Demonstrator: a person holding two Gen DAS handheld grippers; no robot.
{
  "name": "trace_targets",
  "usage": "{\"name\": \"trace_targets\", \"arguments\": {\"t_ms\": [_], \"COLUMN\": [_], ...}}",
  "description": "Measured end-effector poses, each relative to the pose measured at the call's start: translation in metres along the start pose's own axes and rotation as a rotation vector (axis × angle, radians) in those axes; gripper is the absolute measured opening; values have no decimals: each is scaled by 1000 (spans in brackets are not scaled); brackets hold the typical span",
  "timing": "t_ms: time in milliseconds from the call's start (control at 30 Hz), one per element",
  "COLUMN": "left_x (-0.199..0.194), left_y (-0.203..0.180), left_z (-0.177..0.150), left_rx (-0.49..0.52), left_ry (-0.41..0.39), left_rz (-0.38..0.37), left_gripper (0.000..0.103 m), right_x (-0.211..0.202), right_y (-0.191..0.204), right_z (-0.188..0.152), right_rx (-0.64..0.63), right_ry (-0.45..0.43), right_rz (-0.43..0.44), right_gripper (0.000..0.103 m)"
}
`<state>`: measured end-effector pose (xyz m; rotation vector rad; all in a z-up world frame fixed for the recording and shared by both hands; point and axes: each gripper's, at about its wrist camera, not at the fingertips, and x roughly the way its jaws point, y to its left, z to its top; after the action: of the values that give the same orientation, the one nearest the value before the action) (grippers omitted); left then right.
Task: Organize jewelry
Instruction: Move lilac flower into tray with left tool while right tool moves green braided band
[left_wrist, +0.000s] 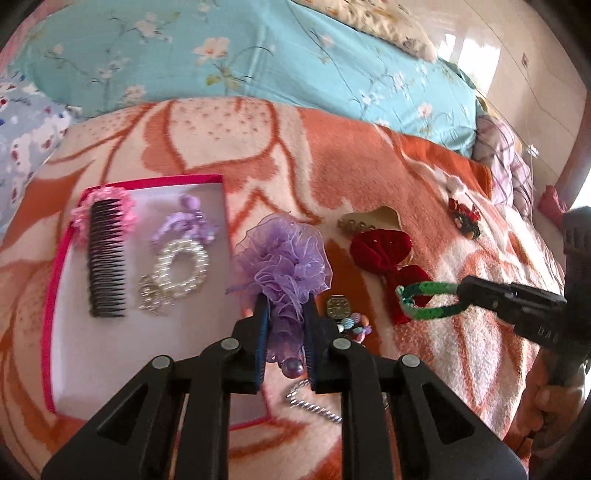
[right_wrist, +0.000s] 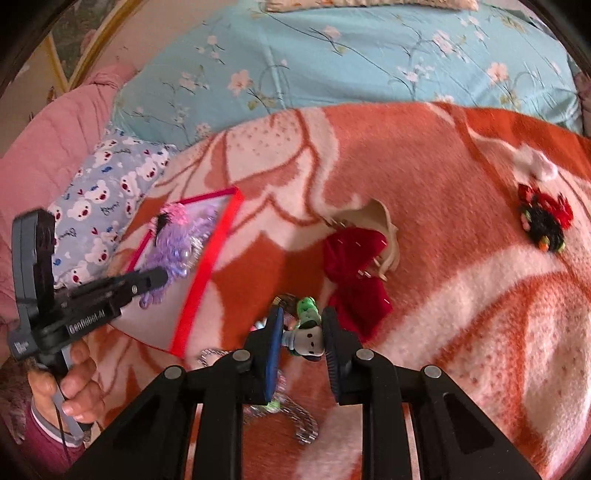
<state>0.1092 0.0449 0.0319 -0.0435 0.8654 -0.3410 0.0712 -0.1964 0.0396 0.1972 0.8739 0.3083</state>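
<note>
Landmark: shallow white tray with hot-pink rim (left_wrist: 62, 254) on the orange-and-cream flowered blanket (left_wrist: 369, 177).

Left gripper (left_wrist: 284, 306): fingers nearly closed, pinching a frilly lilac organza hair flower (left_wrist: 282, 258), lifted just right of the tray's right edge.

Right gripper (right_wrist: 303, 334): fingers nearly closed on a green wrapped hair loop with a small grey-white figure (right_wrist: 308, 341), held well right of the tray.

In the tray: black plastic comb (left_wrist: 107, 258), pearl-bead ring (left_wrist: 181, 267).

On the blanket right of the tray: dark-red velvet bow (left_wrist: 388, 258).
</note>
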Motion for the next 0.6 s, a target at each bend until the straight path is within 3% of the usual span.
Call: {"name": "trace_targets", "arguments": {"t_ms": [600], "left_x": [-42], "left_y": [94], "left_z": [-29], "left_rx": [-171], "left_ry": [-32], "left_rz": [111], "left_gripper": [14], "right_x": [43], "right_y": [88], "right_z": [37], "right_rx": [-54], "right_ry": [-21], "right_rz": [153], "right_gripper": [21]}}
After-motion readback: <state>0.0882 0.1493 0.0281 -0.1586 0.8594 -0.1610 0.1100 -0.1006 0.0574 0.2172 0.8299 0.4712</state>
